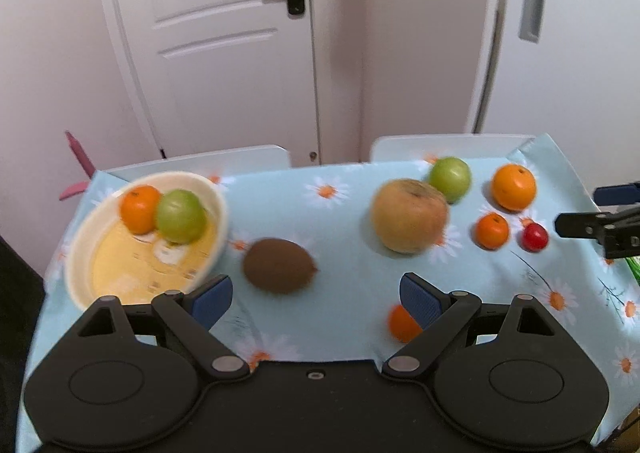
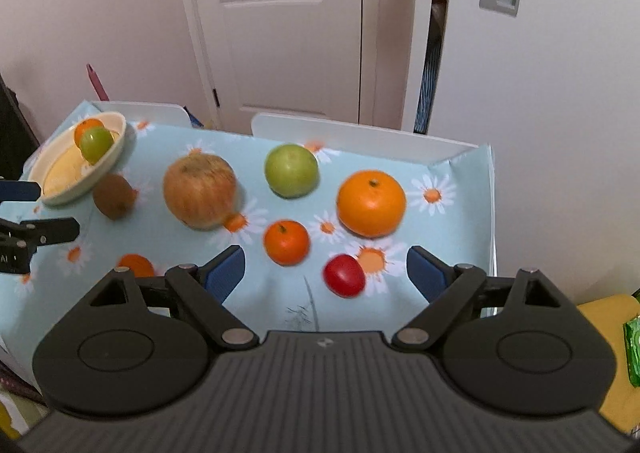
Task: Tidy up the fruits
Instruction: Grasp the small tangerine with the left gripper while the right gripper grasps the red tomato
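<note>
**Kiwi ahead of the left gripper, bowl to its left**

Both grippers hang over the counter with jaws wide apart and nothing between them. The left gripper points at the kiwi, which lies just ahead, long axis running across the jaws; the bowl, already holding an orange and a green apple, sits just left of it. The right gripper faces a small orange and red fruit. The left hand looks nearer the kiwi.

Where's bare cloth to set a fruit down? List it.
Free: the tablecloth between the bowl and the big apple, behind the kiwi. Crowded: the right end, around the large orange, small orange and red fruit.
</note>
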Demonstrator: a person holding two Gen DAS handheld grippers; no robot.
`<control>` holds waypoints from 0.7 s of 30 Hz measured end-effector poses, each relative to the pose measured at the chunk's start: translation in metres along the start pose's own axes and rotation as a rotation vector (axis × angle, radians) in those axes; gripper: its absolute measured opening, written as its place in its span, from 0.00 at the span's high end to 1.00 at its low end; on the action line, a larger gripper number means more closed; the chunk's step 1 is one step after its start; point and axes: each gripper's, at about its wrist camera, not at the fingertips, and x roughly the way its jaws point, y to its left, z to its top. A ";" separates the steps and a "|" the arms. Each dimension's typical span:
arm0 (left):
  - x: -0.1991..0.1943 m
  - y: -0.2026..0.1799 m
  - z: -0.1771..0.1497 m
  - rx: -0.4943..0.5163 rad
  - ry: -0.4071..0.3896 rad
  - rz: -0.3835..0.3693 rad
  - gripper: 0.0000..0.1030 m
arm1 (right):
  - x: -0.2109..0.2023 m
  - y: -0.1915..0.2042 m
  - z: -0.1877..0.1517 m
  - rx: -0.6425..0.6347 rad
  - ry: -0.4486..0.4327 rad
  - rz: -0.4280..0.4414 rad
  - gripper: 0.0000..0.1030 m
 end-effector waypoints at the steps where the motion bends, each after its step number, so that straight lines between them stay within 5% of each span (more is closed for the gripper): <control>1: 0.003 -0.006 -0.003 0.004 0.005 -0.004 0.09 | 0.003 -0.004 -0.002 -0.005 0.003 0.003 0.00; 12: 0.044 -0.047 -0.020 0.051 0.061 -0.041 0.19 | 0.036 -0.021 -0.019 -0.022 0.037 0.029 0.09; 21: 0.062 -0.055 -0.031 0.053 0.100 -0.046 0.45 | 0.054 -0.027 -0.027 -0.011 0.062 0.041 0.16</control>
